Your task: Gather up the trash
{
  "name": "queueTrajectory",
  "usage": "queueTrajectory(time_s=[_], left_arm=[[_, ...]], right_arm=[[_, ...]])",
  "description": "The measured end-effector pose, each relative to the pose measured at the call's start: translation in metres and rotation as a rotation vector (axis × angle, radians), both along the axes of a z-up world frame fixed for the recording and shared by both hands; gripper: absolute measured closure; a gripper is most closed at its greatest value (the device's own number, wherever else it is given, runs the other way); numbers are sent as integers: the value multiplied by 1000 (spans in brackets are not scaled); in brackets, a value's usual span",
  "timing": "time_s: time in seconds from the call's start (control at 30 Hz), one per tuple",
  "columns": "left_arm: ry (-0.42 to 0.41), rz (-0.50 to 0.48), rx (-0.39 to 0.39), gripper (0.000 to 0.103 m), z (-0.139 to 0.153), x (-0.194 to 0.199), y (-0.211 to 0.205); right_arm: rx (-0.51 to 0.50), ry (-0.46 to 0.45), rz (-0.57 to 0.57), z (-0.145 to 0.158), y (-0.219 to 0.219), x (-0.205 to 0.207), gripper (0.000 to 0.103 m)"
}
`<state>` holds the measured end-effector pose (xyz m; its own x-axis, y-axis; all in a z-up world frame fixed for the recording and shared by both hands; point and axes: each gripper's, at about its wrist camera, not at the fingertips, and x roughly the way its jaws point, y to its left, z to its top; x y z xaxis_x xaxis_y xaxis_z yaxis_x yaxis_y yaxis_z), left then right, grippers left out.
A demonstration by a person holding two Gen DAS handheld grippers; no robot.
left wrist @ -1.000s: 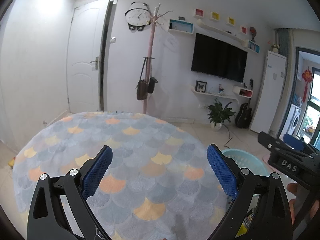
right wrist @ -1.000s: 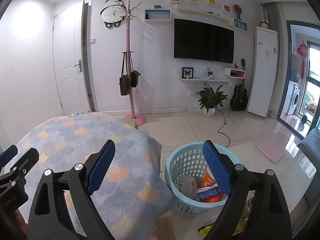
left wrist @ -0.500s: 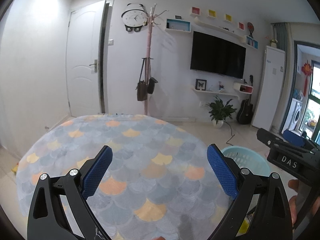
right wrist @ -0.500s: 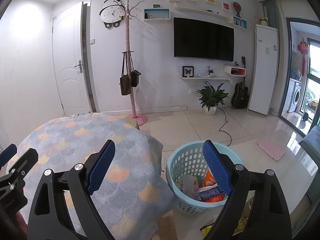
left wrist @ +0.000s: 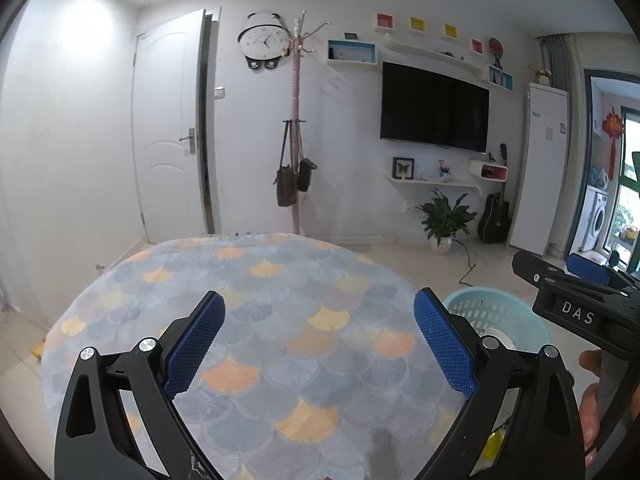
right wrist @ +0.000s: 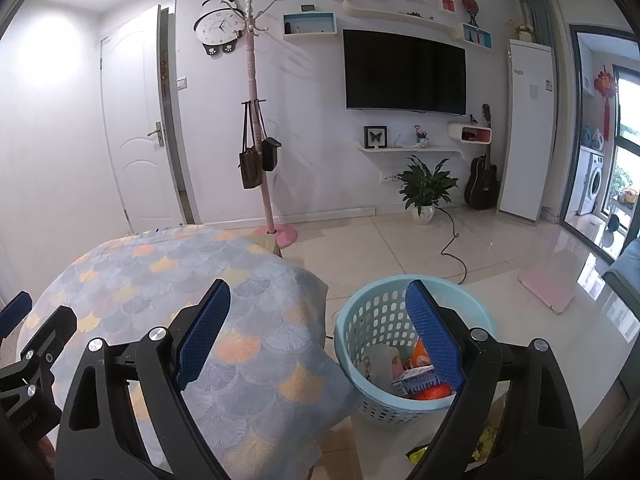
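A light blue plastic basket stands on the floor right of the table and holds several pieces of trash, orange and white wrappers among them. My right gripper hovers open above the table's right edge and the basket, nothing between its blue pads. My left gripper is open over the middle of the table, also empty. The basket shows at its right, partly hidden behind the right finger. A yellow wrapper lies on the floor by the basket.
The table wears a grey and orange scale-pattern cloth. A pink coat stand with bags, a potted plant, a black cable and a pink flat object are on the tiled floor. A hand holds the right gripper's body.
The left wrist view has rolled slightly, so the room now stands straighter. Both grippers stay open in the same place.
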<state>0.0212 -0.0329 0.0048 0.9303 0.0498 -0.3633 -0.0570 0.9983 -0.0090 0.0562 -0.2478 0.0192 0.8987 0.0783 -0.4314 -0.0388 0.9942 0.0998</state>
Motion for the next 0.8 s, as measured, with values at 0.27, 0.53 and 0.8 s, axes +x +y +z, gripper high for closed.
queueTrajectory(time_s=[0.27,0.53,0.8], left_arm=[[-8,-16,-16,10,3,-4,2],[-39,-29,16,10,3,-11,-3],[-28,-17,30,8,3,-11,-8]], right_arm=[[5,-14,-8,2,-1,-5,18],[12,-11,-10,1,-3,-7,18],[15,-7,-16,0,-7,-9,18]])
